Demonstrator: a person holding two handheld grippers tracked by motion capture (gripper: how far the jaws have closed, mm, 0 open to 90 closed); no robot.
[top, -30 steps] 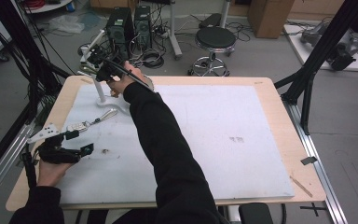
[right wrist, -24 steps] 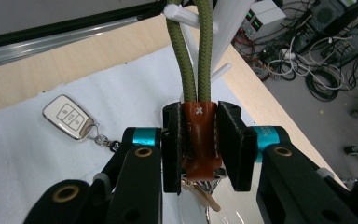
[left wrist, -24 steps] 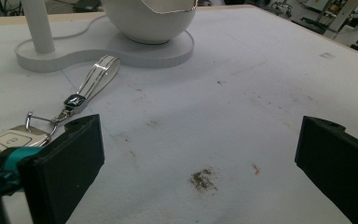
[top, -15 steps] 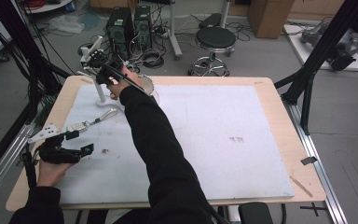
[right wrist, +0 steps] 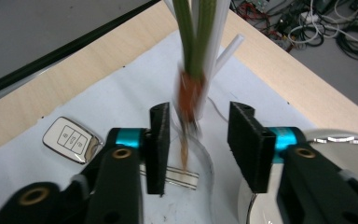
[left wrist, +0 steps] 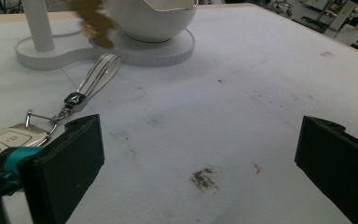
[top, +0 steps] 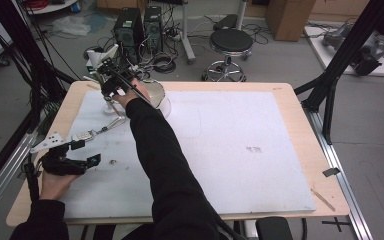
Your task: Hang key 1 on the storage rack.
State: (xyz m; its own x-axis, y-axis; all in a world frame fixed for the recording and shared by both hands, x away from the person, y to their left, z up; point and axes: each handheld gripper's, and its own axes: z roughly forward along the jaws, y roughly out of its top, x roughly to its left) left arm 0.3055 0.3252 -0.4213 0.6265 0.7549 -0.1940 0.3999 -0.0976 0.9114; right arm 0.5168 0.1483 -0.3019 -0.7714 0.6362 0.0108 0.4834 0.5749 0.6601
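Note:
A white stand (left wrist: 51, 50) with an upright post (left wrist: 38, 21) and a white bowl (top: 155, 92) sits at the table's far left. My right gripper (top: 109, 90) hovers over the post. Its jaws have just been opening, and a green strap with a blurred orange-brown end (right wrist: 189, 93) hangs between them, clear of the pads (right wrist: 159, 140). A car key fob (top: 82, 135) with a leather loop (left wrist: 98, 74) lies in front of the stand. My left gripper (left wrist: 200, 177) rests open near the table's left edge, its one jaw beside the fob (left wrist: 4, 140).
The white mat (top: 240, 150) covers most of the wooden table (top: 300, 130). Small dirt marks (left wrist: 204, 176) dot the mat. Black frame posts (top: 330, 85) stand at both sides, and a stool (top: 232, 42) and computer cases are on the floor behind.
My right gripper has sunk a little toward the stand and its jaws have spread apart. The left gripper and the key fob have stayed put.

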